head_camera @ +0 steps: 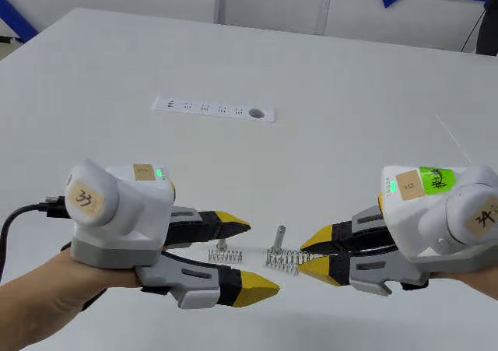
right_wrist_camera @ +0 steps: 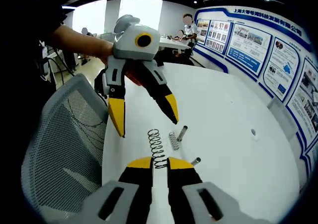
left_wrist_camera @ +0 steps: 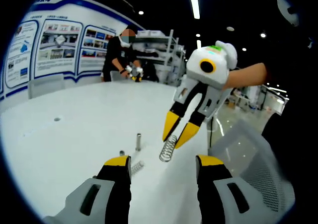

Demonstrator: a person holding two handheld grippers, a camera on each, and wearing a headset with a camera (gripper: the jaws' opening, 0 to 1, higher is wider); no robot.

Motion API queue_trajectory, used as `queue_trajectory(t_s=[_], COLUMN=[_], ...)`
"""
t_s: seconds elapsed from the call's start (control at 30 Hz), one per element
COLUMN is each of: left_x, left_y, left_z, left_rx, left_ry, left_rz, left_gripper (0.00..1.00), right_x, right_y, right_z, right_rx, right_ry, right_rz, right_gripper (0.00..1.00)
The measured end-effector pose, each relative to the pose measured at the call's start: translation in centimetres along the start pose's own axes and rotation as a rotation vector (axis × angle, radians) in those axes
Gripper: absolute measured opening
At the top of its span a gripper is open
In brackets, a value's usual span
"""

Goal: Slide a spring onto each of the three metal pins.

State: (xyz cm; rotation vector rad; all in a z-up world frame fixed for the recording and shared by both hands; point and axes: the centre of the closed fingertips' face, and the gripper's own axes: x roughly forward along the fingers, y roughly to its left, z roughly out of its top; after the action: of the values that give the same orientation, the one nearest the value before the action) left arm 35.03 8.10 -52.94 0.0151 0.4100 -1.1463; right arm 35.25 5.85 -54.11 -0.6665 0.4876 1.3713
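- Right gripper (head_camera: 311, 255) is clamped on one end of a spring (head_camera: 284, 259). The rest of the coil sticks out free toward the left, just beside the tall pin (head_camera: 278, 234). Cannot tell if the free end touches the table (head_camera: 350, 133).
- Left gripper (head_camera: 249, 256) is spread wide and holds nothing. It hovers over a second spring (head_camera: 224, 254), which lies loose next to a short pin (head_camera: 222, 244).
- Risk: the free end wobbles, misses the pin top and snags a coil on its rim. Cause: end grip with a long unsupported length.
- Risk: the spring sits roughly level while the pin stands upright. If it isn't tilted to line up the bore, it shoves the pin sideways. Cannot tell whether the pins are fixed or just standing, so one may tip.
- Risk: a harder squeeze likely kinks the coils. A looser one lets the spring pop out and roll off.
- Risk: the gripper tips nearly face each other, close together. A left-side move could knock the held spring or flick the loose one away.
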Motion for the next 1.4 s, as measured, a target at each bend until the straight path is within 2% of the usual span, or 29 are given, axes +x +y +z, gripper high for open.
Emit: queue_trajectory(t_s=[0.27, 0.43, 0.53, 0.63, 0.87, 0.93, 1.0, 1.07, 1.1, 1.13, 1.17, 1.33, 1.4], left_x=[0.3, 0.5, 0.5, 0.5, 0.6, 0.6, 0.6, 0.6, 0.7, 0.7, 0.6, 0.7, 0.7], left_y=[-0.3, -0.7, -1.0, -1.0, -1.2, -1.2, -1.3, -1.1, -1.1, -1.1, -1.1, -1.1, -1.2], left_z=[0.3, 0.2, 0.2, 0.1, 0.1, 0.0, -0.2, -0.2, -0.1, -0.1, 0.2, 0.7, 0.8], left_rx=[-0.005, 0.007, 0.019, 0.021, 0.029, 0.049, 0.109, 0.064, 0.052, 0.059, 0.092, 0.109, 0.119], left_ry=[-0.015, -0.007, -0.004, -0.003, 0.008, 0.014, 0.027, 0.032, 0.031, 0.027, 0.015, 0.001, -0.001], left_rz=[-0.017, -0.025, -0.034, -0.033, -0.046, -0.046, -0.051, -0.039, -0.038, -0.039, -0.039, -0.054, -0.062], left_gripper=[0.39, 0.33, 0.26, 0.14, 0.14, 0.14, 0.12, 0.11, 0.10, 0.10, 0.10, 0.09, 0.09], right_x=[-0.1, -0.2, -0.1, 0.1, 0.1, 0.2, 0.2, 0.2, 0.1, 0.1, 0.0, -0.5, -0.6], right_y=[0.6, 0.7, 0.7, 0.7, 0.9, 0.9, 0.8, 0.7, 0.7, 0.6, 0.5, 0.2, 0.2], right_z=[0.9, 1.2, 1.0, 0.9, 1.3, 1.3, 1.2, 1.3, 1.3, 1.4, 1.5, 1.8, 1.8], right_rx=[-0.001, -0.011, -0.020, -0.017, -0.014, -0.020, -0.021, -0.026, -0.029, -0.031, -0.031, -0.067, -0.060], right_ry=[-0.015, -0.019, -0.012, -0.010, -0.023, -0.020, -0.018, -0.020, -0.020, -0.022, -0.027, -0.028, -0.031], right_rz=[0.014, 0.015, 0.015, 0.016, 0.020, 0.020, 0.020, 0.016, 0.014, 0.014, 0.014, 0.018, 0.025], right_gripper=[0.11, 0.11, 0.11, 0.11, 0.11, 0.11, 0.11, 0.11, 0.11, 0.11, 0.11, 0.12, 0.12])
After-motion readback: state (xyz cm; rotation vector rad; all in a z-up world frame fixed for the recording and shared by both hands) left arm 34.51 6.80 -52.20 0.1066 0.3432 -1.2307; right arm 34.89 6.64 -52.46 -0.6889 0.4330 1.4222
